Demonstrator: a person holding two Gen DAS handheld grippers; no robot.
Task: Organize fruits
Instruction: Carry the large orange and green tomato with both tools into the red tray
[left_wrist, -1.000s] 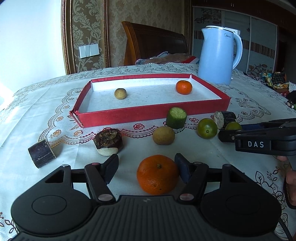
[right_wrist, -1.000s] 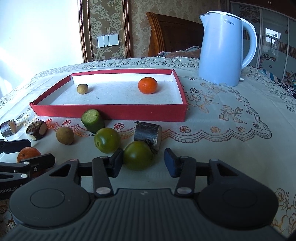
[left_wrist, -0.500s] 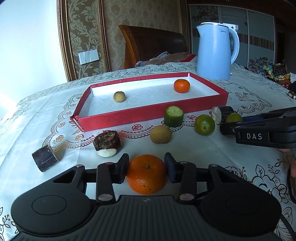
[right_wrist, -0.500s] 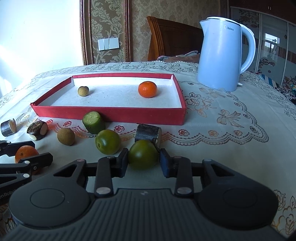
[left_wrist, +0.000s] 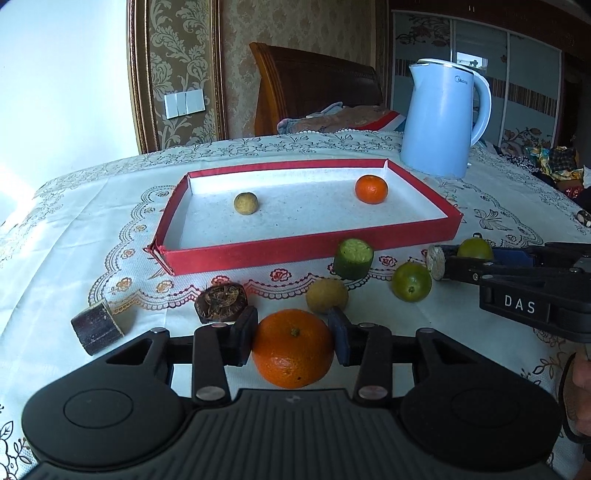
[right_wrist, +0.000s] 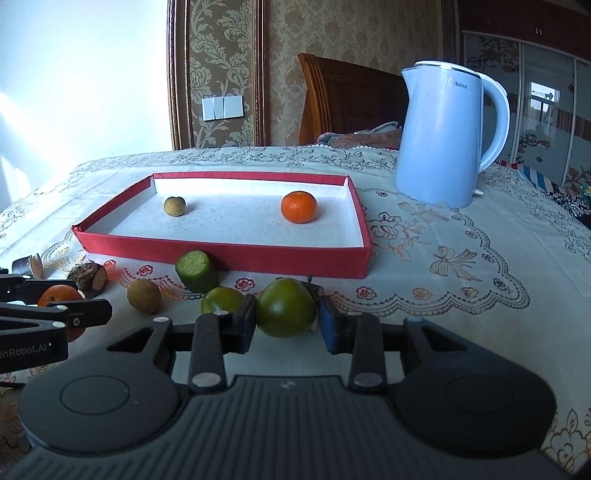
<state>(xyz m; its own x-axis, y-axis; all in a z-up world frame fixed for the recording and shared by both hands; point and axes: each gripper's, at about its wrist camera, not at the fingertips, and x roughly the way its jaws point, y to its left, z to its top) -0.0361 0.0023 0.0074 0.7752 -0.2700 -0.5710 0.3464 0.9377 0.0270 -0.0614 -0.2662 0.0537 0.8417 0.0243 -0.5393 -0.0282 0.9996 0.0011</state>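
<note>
Orange mandarin (left_wrist: 293, 349) sitting pinched in left gripper (left_wrist: 291, 338) jaws; right gripper (right_wrist: 287, 319) jaws pinching green citrus (right_wrist: 287, 313). Both look light, soft-skinned: gripping at widest girth, gently.

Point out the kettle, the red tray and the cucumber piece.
kettle (right_wrist: 439, 147), right wrist view, middle of its body
red tray (left_wrist: 314, 248), left wrist view, near wall
cucumber piece (left_wrist: 353, 258), left wrist view, its side

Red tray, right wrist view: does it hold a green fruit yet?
No, the red tray holds only a small brownish fruit and an orange mandarin.
</note>
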